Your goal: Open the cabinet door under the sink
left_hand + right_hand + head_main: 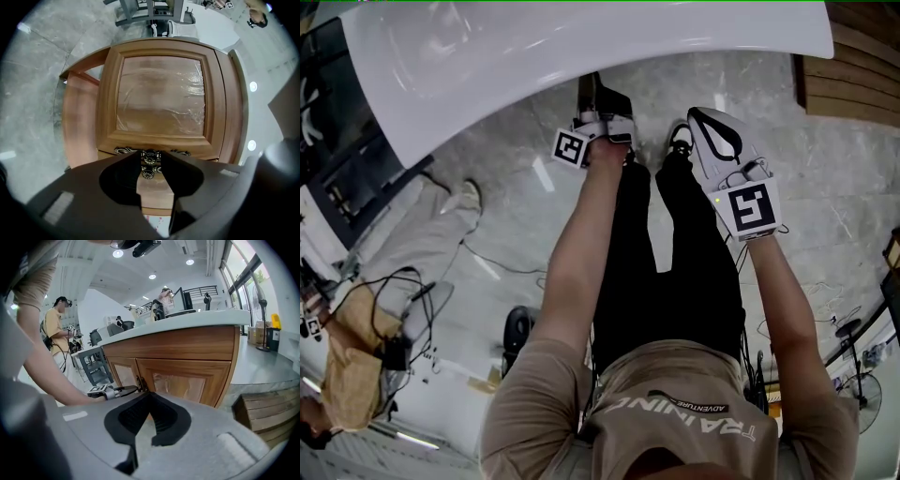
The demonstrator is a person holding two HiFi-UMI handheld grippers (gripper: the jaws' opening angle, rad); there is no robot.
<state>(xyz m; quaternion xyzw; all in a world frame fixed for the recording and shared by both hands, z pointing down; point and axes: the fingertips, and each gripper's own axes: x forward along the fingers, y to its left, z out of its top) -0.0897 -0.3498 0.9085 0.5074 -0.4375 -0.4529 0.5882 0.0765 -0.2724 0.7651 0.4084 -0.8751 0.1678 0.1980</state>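
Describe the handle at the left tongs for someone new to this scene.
Under the white countertop is a wooden cabinet with two panelled doors. At their meeting seam, between the open left tongs, sits a dark metal handle; its wheel-like rosettes stand out from the plain wood.

Both bare forearms are stretched forward, the left arm (581, 234) reaching further ahead than the right arm (780, 291). The left gripper (602, 98) is held level, with its marker cube (572, 147) turned to the left side, and its jaws are set apart with a clear gap between the tips. The right gripper (701, 117) is tilted downward, and its jaws are closed tip to tip.
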